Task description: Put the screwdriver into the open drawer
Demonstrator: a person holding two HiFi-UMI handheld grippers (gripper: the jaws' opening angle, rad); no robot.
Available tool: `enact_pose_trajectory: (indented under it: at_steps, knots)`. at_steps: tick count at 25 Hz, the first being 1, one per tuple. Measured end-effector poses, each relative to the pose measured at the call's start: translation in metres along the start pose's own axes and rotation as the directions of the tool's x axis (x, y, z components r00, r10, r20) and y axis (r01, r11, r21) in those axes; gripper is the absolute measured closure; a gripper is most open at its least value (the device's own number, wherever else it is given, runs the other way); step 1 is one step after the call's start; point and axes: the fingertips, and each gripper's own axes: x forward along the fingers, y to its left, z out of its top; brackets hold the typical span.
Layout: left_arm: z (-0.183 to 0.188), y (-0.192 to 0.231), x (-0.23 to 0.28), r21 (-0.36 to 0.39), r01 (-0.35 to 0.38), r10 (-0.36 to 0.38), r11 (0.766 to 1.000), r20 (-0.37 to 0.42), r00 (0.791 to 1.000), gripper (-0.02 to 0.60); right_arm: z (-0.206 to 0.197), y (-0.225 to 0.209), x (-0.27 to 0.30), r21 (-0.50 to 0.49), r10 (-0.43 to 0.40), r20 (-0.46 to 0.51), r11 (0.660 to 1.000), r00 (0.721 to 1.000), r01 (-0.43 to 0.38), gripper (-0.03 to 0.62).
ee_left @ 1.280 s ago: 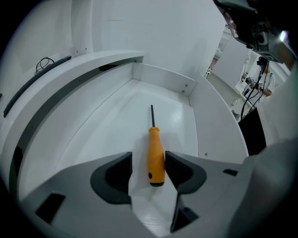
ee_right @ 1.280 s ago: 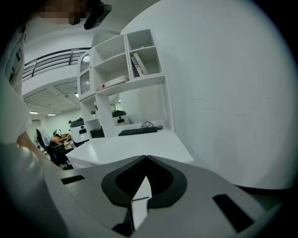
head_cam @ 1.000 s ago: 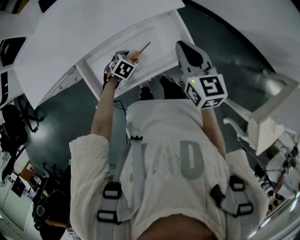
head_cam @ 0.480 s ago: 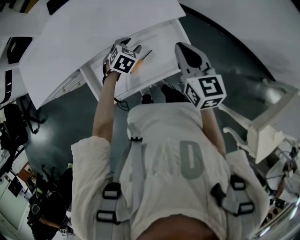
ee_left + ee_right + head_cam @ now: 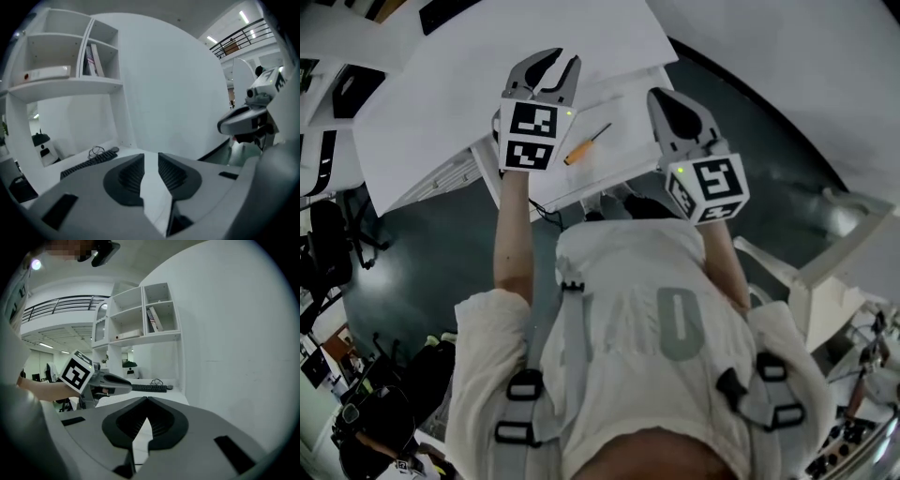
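The screwdriver (image 5: 586, 143), orange-handled with a dark shaft, lies loose in the open white drawer (image 5: 628, 117) under the desk top. My left gripper (image 5: 555, 58) is raised well above it, over the desk edge. Its jaws have just been closing and still show a gap with nothing between them (image 5: 151, 155). My right gripper (image 5: 666, 94) hovers over the drawer's right end with its fingertips together and nothing held (image 5: 146, 400). Each gripper shows in the other's view: the left gripper (image 5: 96, 379) and the right gripper (image 5: 243, 123).
A white desk top (image 5: 487, 75) spans the back, with a black keyboard (image 5: 89, 161) on it. A wall shelf with books (image 5: 91, 61) hangs above. A white chair frame (image 5: 825, 262) stands at the right, dark office chairs (image 5: 323, 253) at the left.
My left gripper has lifted up out of the drawer, leaving the screwdriver lying there, and its jaws have narrowed. The right gripper rose slightly.
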Motion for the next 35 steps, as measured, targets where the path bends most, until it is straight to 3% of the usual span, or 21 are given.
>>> enact_pose_trajectory:
  at_steps: [2, 5, 11, 14, 17, 21, 25, 35]
  knots:
    - [0.028, 0.008, -0.022, -0.003, -0.061, 0.061, 0.998, 0.085, 0.994, 0.515, 0.007, 0.001, 0.001, -0.006, 0.007, 0.02, 1.0, 1.0, -0.007, 0.589]
    - [0.06, 0.015, -0.057, -0.024, -0.152, 0.154, 0.988, 0.191, 0.969, 0.558, 0.017, 0.004, 0.001, -0.016, 0.028, 0.048, 1.0, 0.998, -0.027, 0.589]
    - [0.076, 0.016, -0.114, -0.116, -0.269, 0.292, 0.956, 0.287, 0.913, 0.575, 0.034, 0.023, 0.011, -0.043, 0.098, 0.083, 0.995, 0.992, -0.095, 0.589]
    - [0.063, 0.024, -0.139, -0.199, -0.316, 0.365, 0.928, 0.301, 0.881, 0.575, 0.038, 0.038, 0.022, -0.045, 0.131, 0.095, 0.991, 0.987, -0.127, 0.589]
    - [0.044, 0.031, -0.161, -0.307, -0.369, 0.455, 0.877, 0.287, 0.843, 0.575, 0.04, 0.056, 0.03, -0.057, 0.168, 0.106, 0.985, 0.98, -0.163, 0.589]
    - [-0.005, 0.03, -0.181, -0.357, -0.422, 0.5, 0.833, 0.161, 0.851, 0.576, 0.041, 0.082, 0.038, -0.08, 0.226, 0.106, 0.973, 0.968, -0.218, 0.589]
    - [-0.022, 0.018, -0.183, -0.337, -0.452, 0.51, 0.826, 0.108, 0.853, 0.575, 0.036, 0.09, 0.03, -0.081, 0.269, 0.093, 0.962, 0.959, -0.262, 0.589]
    - [-0.036, 0.022, -0.197, -0.389, -0.48, 0.547, 0.786, 0.075, 0.834, 0.576, 0.032, 0.108, 0.032, -0.106, 0.343, 0.089, 0.937, 0.935, -0.334, 0.589]
